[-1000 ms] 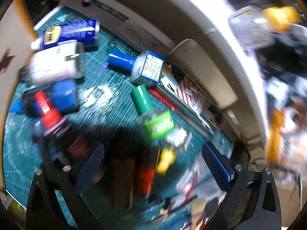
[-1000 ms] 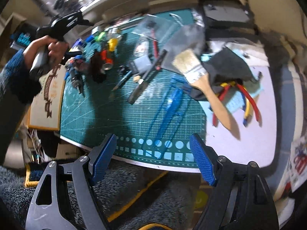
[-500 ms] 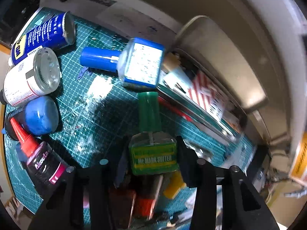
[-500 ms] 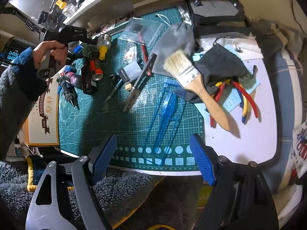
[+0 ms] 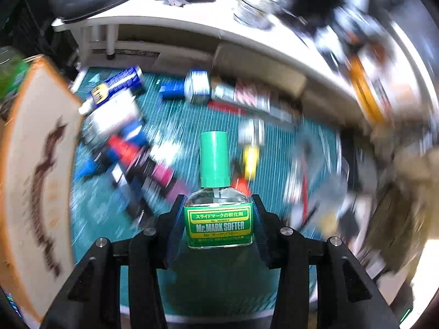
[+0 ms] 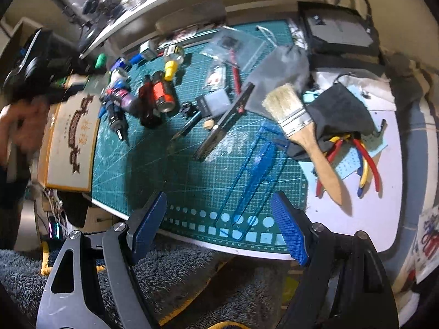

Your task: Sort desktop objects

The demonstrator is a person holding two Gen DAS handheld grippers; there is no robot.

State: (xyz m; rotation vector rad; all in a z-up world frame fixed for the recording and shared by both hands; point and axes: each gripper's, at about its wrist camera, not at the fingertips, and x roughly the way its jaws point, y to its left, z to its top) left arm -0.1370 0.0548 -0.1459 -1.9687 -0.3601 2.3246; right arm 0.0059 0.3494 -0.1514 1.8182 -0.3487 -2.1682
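Observation:
My left gripper (image 5: 218, 200) is shut on a clear bottle with a green cap and a green "Mr. Mark Softer" label (image 5: 218, 226). It holds the bottle upright in the air above the green cutting mat (image 5: 219, 274). In the right wrist view, the bottle's green cap (image 6: 100, 61) shows at the far left of the mat, above a person's blurred hand (image 6: 24, 120). My right gripper (image 6: 219, 200) hangs open over the mat's front edge (image 6: 192, 235), with nothing between its blue pads (image 6: 149, 219).
Several bottles and paint jars (image 6: 153, 96) lie at the mat's back left, beside a blue spray can (image 5: 118, 87). A paintbrush (image 6: 299, 126), pliers (image 6: 365, 159), a black pouch (image 6: 337, 109) and a blue plastic frame (image 6: 258, 170) lie to the right. A cream board (image 6: 71, 139) lies on the left, and a shelf (image 5: 192, 24) runs behind.
My left gripper closed on the green bottle that lay on the mat, then lifted it clear and pulled back. The right gripper stayed where it was, still open.

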